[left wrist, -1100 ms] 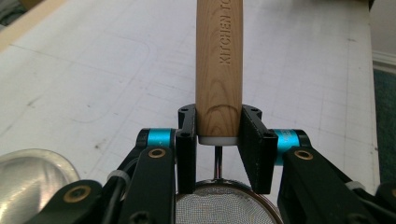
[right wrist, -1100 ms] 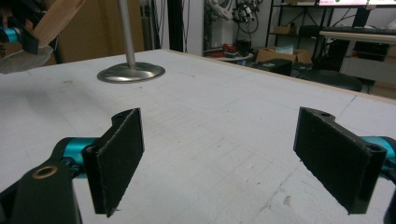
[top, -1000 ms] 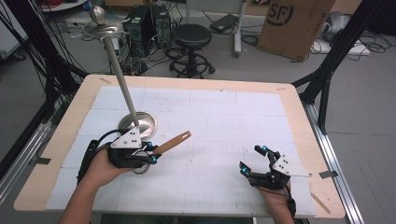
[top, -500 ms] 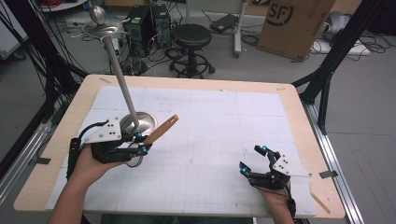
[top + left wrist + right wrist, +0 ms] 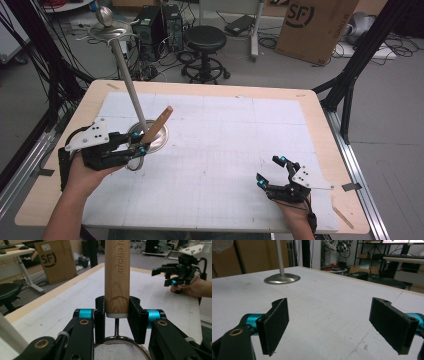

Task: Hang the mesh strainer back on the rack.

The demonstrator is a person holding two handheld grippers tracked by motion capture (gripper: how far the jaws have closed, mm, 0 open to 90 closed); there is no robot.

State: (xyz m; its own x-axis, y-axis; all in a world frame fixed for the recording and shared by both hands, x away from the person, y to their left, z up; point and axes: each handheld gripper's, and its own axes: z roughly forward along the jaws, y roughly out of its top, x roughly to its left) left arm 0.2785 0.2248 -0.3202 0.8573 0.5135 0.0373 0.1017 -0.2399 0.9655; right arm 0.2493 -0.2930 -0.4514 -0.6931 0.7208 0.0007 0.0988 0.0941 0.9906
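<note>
Your left gripper (image 5: 142, 149) is clamped on the strainer (image 5: 117, 285) by the low end of its wooden handle, just above the white collar where the wire stem runs into the mesh bowl. In the left gripper view the two black jaws press the handle from both sides, the handle rises straight up between them, and the mesh sits close under the camera, below the jaws. From the high view the handle (image 5: 157, 124) slants up and away from your left hand (image 5: 87, 167), crossing over the round base of the stand (image 5: 156, 142) and ending just beside its pole. The gripper sits at the left of the table (image 5: 240, 90), right at the near edge of that base.

Your right gripper (image 5: 272, 172) rests low over the near right part of the table, well apart from the strainer. Its jaws stand wide apart in the right gripper view, with only bare mat between them and the stand's base (image 5: 282, 278) far off beyond.
</note>
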